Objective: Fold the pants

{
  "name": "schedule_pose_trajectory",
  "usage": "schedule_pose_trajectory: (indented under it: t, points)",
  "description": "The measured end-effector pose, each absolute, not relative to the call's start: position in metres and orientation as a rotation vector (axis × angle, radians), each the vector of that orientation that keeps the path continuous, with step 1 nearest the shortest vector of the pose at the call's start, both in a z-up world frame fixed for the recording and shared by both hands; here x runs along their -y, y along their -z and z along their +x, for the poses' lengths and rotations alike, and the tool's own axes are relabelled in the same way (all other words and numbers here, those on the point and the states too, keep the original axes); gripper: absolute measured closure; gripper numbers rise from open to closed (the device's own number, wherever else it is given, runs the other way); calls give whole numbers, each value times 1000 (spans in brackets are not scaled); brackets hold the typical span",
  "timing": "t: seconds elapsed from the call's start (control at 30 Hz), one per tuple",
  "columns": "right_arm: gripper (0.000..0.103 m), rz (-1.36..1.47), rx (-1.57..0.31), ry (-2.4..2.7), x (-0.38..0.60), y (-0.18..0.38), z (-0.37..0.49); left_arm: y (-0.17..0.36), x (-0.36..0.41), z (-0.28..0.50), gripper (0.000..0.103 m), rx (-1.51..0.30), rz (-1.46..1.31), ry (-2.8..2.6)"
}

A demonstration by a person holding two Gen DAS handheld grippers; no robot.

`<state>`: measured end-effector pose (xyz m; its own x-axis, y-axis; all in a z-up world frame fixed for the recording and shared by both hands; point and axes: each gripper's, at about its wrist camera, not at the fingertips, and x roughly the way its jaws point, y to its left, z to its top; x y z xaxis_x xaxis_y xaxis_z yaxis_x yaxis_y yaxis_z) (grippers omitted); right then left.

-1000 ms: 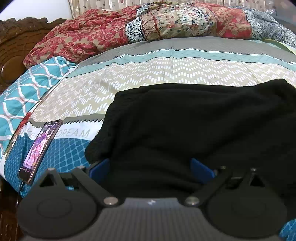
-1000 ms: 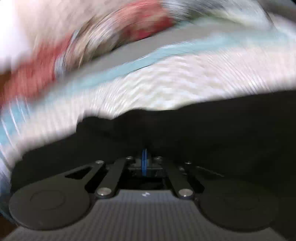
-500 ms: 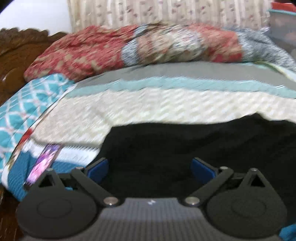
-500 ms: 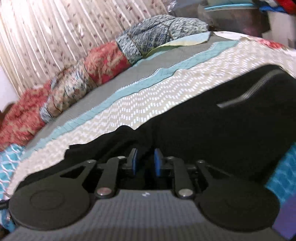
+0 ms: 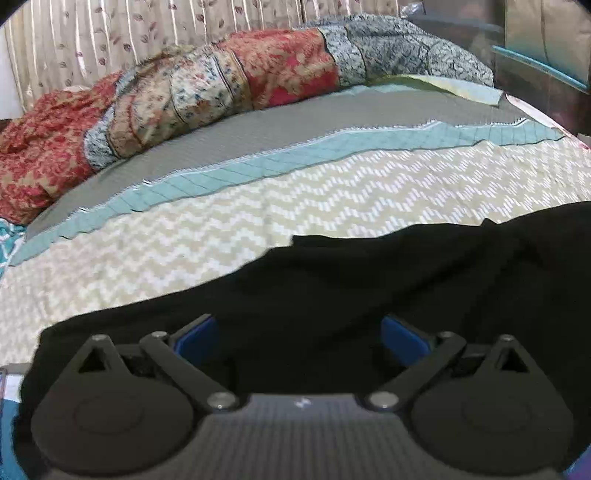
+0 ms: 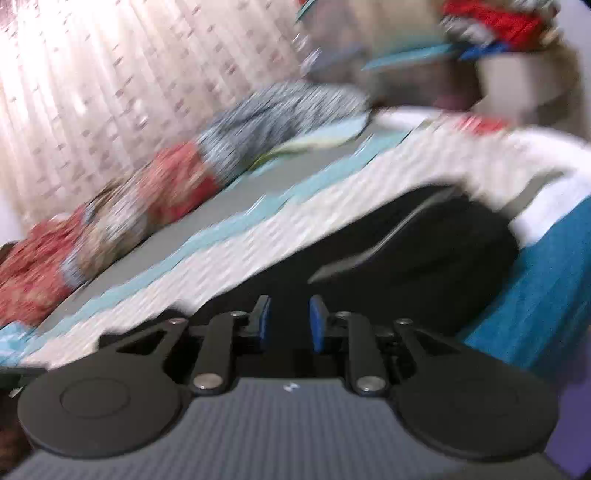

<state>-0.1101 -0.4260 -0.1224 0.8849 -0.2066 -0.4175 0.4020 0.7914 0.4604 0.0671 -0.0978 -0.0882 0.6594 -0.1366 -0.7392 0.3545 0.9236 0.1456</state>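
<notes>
Black pants [image 5: 369, 280] lie folded over on the patterned bedspread [image 5: 258, 206], filling the lower half of the left wrist view. My left gripper [image 5: 299, 339] is open wide, its blue pads low over the black cloth, holding nothing. In the blurred right wrist view the pants [image 6: 388, 251] show a grey zip line and reach toward the bed's right edge. My right gripper [image 6: 290, 325] is partly open with a narrow gap between its blue pads and hovers just above the cloth, empty.
A rolled floral quilt [image 5: 229, 85] lies along the far side of the bed under a curtain [image 5: 110, 33]. Stacked boxes and clothes [image 6: 480, 44] stand past the bed's right end. The teal bed edge [image 6: 546, 288] drops off at right.
The right gripper has gone from shut to partly open, letting go of the cloth, and swung right. The left gripper has turned right and tilted up; the phone has left its view.
</notes>
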Motion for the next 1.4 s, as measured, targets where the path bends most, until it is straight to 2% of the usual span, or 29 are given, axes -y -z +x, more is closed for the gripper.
schedule_pose_trajectory:
  t: [0.03,0.17,0.2,0.3,0.37,0.43,0.5,0.57,0.6,0.7,0.8,0.83,0.87,0.9,0.93,0.97,1.2,1.3,1.33,1.37,1.4]
  points:
    - [54,572,-342,372,439,121,-114,92,100,71,4,-822,282,279]
    - [40,553,-324,494,500,119,-113,106,106,79,4,-894,261,258]
    - [30,551,-342,490,514,122,-109,110,107,81,4,-909,259,254]
    - [27,581,-441,471,551,141,-89,120,112,83,3,-942,259,239]
    - [33,663,-504,375,563,154,-77,122,113,83,3,-943,263,235]
    - [65,640,-565,348,556,161,-69,123,114,84,2,-940,263,234]
    - [70,543,-550,369,544,149,-69,124,115,88,1,-941,261,231]
    - [73,478,-458,433,543,130,-80,126,116,89,0,-939,259,219]
    - [91,432,-408,489,543,123,-87,126,117,89,0,-935,256,215]
    - [93,442,-332,654,553,125,-103,128,123,89,0,-922,257,206]
    - [92,469,-477,617,558,156,-87,132,131,90,0,-913,289,184]
    - [87,476,-493,596,559,161,-87,132,132,92,0,-917,289,183]
    - [87,508,-469,582,560,160,-93,130,131,93,0,-925,283,184]
    - [80,561,-427,552,564,157,-102,128,130,93,0,-932,272,185]
    - [67,612,-385,518,568,155,-111,125,127,94,0,-938,252,187]
    - [60,674,-325,474,573,152,-121,124,125,93,0,-940,236,187]
    - [53,807,-271,439,584,146,-141,123,120,81,0,-924,241,182]
    - [46,820,-275,445,575,152,-152,125,117,75,0,-922,256,181]
    - [50,809,-283,444,571,155,-150,125,117,74,0,-922,258,181]
    - [61,788,-308,434,568,156,-147,125,116,74,0,-924,258,181]
    - [95,741,-349,446,564,154,-140,125,116,74,0,-926,257,180]
